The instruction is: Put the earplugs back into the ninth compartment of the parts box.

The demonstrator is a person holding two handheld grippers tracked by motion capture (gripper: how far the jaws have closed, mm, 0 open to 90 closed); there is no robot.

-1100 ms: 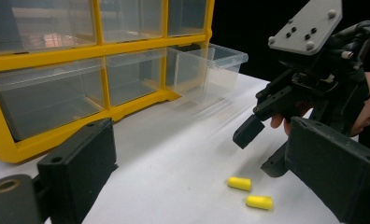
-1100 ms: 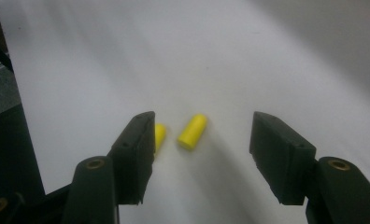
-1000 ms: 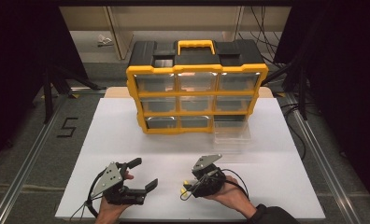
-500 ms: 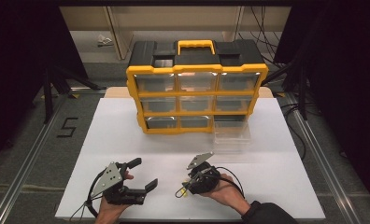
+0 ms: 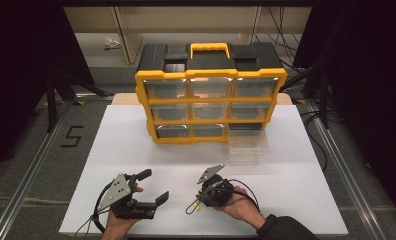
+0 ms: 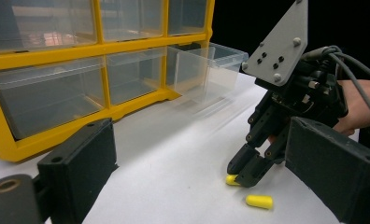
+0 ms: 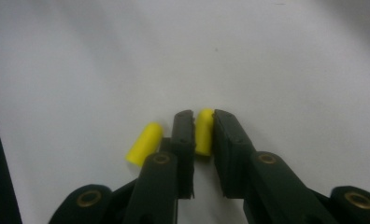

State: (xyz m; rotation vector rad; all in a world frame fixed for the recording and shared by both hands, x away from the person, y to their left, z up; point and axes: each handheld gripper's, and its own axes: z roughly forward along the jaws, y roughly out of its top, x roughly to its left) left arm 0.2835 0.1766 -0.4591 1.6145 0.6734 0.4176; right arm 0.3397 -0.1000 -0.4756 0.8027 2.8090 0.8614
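**Right jaws have just closed on an earplug**

The right gripper [image 7: 203, 122] has just been closing, and the right gripper view shows the result: its two black jaws pinch a yellow earplug [image 7: 204, 132] between the pads, the plug standing along the jaws with its tip level with theirs. The plug still rests on or just above the white table [image 7: 267, 56]; whether it has left the surface cannot be told. A second earplug [image 7: 145, 143] lies loose just beside the outer face of one jaw, touching or nearly touching it.

The left gripper view shows the same from the side: the right gripper [image 6: 244, 173] points steeply down, the gripped plug [image 6: 231, 179] peeks out at its tips, and the loose one [image 6: 259, 201] lies near it on the table.

The left gripper [image 5: 151, 187] sits low at the near edge, jaws wide apart and holding nothing.

Further off stands the yellow organiser [image 5: 211, 107], with one clear drawer [image 5: 247, 145] pulled out of its bottom right corner onto the table.

Judging from this, the pick is made; the likely next step is lifting the plug and carrying it to the open drawer, well apart from here. The lift may nudge the loose plug.
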